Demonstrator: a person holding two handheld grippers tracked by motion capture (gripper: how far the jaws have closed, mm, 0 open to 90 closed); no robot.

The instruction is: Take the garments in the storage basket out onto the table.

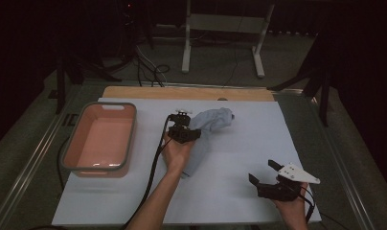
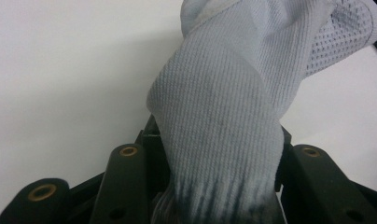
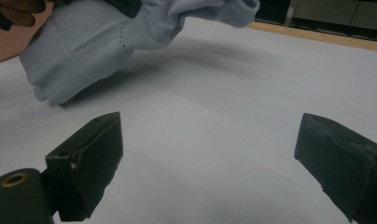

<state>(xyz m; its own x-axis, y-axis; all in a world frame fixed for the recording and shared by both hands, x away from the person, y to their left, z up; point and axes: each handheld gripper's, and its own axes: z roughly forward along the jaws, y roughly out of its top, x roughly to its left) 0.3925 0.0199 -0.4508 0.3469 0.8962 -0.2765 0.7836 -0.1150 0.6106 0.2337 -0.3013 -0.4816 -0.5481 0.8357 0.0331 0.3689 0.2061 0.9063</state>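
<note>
A pale blue knitted sock (image 1: 210, 125) hangs over the middle of the white mat (image 1: 258, 134). My left gripper (image 1: 189, 129) is shut on its middle. In the left gripper view the sock (image 2: 224, 116) bunches up between the black jaws and drapes away from the camera. The right gripper view shows the sock (image 3: 84, 51) lifted, its lower end touching the mat with a shadow beneath. My right gripper (image 1: 262, 171) rests near the mat's front right corner. Its jaws stand wide open (image 3: 212, 140) over bare mat, with nothing between them.
A pink tub with a grey rim (image 1: 132, 136) stands at the left of the mat, nothing visible inside. A wooden strip (image 1: 182, 93) runs along the mat's far edge. White stand legs (image 1: 186, 43) and cables lie on the floor beyond the table.
</note>
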